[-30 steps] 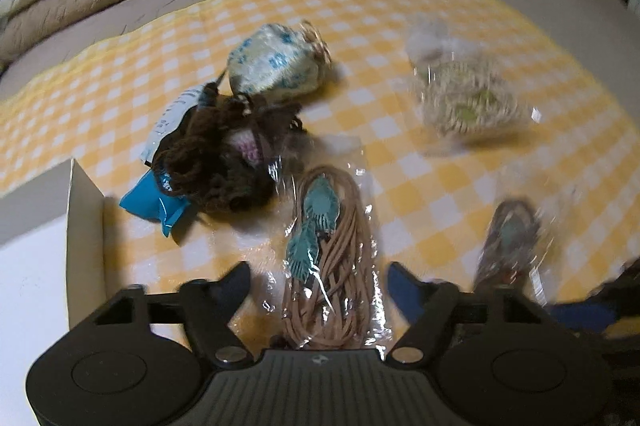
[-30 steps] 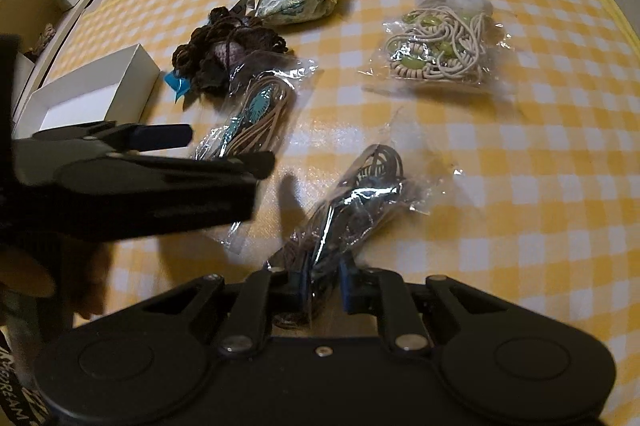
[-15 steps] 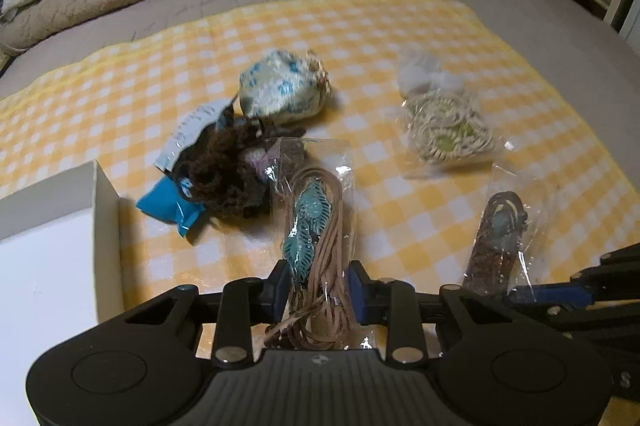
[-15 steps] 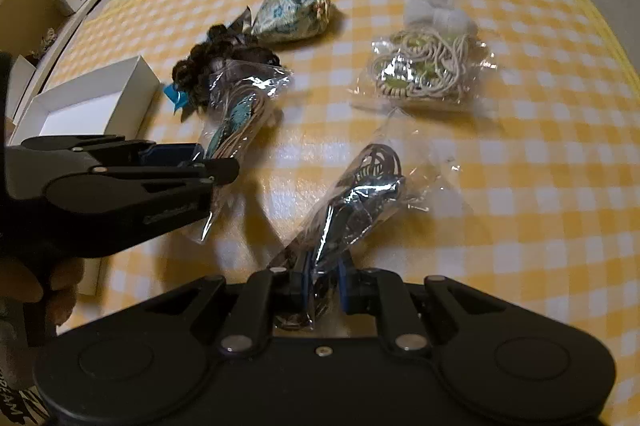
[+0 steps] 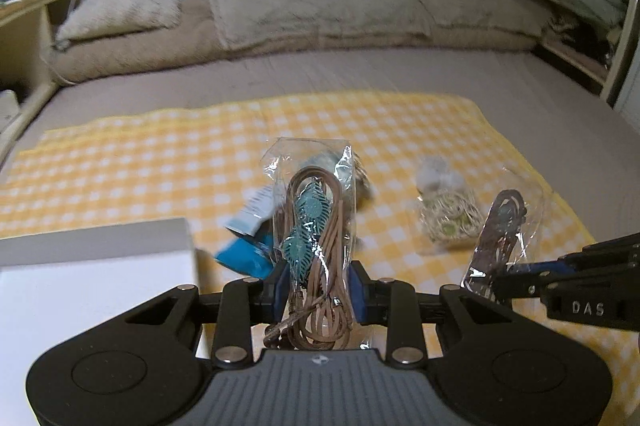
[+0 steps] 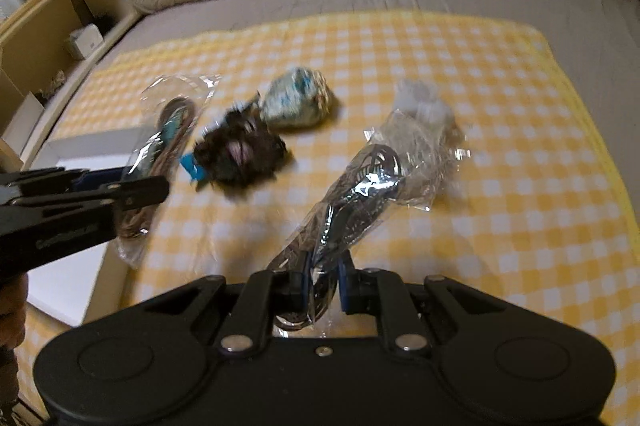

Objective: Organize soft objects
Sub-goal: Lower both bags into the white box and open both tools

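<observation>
My left gripper is shut on a clear bag of tan cord with teal leaf charms, held up off the yellow checked cloth. My right gripper is shut on a clear bag of dark cord, also lifted. In the left wrist view the dark cord bag and the right gripper show at the right. In the right wrist view the tan cord bag and the left gripper show at the left.
A white open box stands at the left. On the cloth lie a dark brown woolly bundle, a blue packet, a floral drawstring pouch and a bag of pale cord. Pillows and a wooden shelf border the bed.
The left gripper closed on the tan cord bag and lifted it off the cloth. The right gripper, holding the dark cord bag throughout, also rose. Both views now tilt up toward the pillows.
</observation>
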Demonstrator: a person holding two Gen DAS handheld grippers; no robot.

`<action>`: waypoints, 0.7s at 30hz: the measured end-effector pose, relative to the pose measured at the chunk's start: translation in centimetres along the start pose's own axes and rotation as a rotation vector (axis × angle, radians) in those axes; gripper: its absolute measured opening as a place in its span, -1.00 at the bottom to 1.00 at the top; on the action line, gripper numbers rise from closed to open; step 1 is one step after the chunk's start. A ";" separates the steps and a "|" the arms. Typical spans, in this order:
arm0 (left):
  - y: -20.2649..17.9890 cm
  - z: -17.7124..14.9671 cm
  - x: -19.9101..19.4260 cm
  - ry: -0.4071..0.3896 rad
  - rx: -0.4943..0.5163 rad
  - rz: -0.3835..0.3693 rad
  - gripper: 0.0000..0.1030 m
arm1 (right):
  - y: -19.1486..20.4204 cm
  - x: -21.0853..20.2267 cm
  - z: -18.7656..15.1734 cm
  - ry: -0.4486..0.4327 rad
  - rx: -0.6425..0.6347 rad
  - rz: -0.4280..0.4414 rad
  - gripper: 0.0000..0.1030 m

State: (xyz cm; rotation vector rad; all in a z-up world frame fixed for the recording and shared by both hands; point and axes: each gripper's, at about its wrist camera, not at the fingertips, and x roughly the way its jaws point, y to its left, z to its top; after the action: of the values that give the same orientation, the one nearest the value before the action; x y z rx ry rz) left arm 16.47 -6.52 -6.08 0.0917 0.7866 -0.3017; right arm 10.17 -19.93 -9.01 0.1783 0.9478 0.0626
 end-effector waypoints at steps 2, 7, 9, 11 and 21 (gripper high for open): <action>0.9 -0.1 -1.0 -0.025 -0.006 0.019 -0.36 | 0.7 -0.6 0.4 -0.033 -0.018 0.005 -0.73; 3.9 -0.4 -3.4 -0.067 -0.048 0.059 -0.36 | 3.3 -1.7 1.3 -0.098 -0.071 0.059 -0.73; 5.2 -0.6 -4.3 -0.077 -0.067 0.076 -0.36 | 4.5 -2.0 1.5 -0.115 -0.101 0.075 -0.73; 6.2 -0.8 -4.9 -0.081 -0.085 0.093 -0.36 | 5.7 -2.0 1.7 -0.124 -0.127 0.098 -0.72; 11.1 -2.7 -7.2 -0.060 -0.139 0.179 -0.36 | 12.2 -0.8 2.3 -0.119 -0.250 0.185 -0.72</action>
State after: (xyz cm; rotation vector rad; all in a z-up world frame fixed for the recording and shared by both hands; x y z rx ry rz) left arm 13.16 6.30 -3.26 0.0223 0.7326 -0.0793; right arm 11.87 -8.37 -4.84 0.0374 0.7952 0.3362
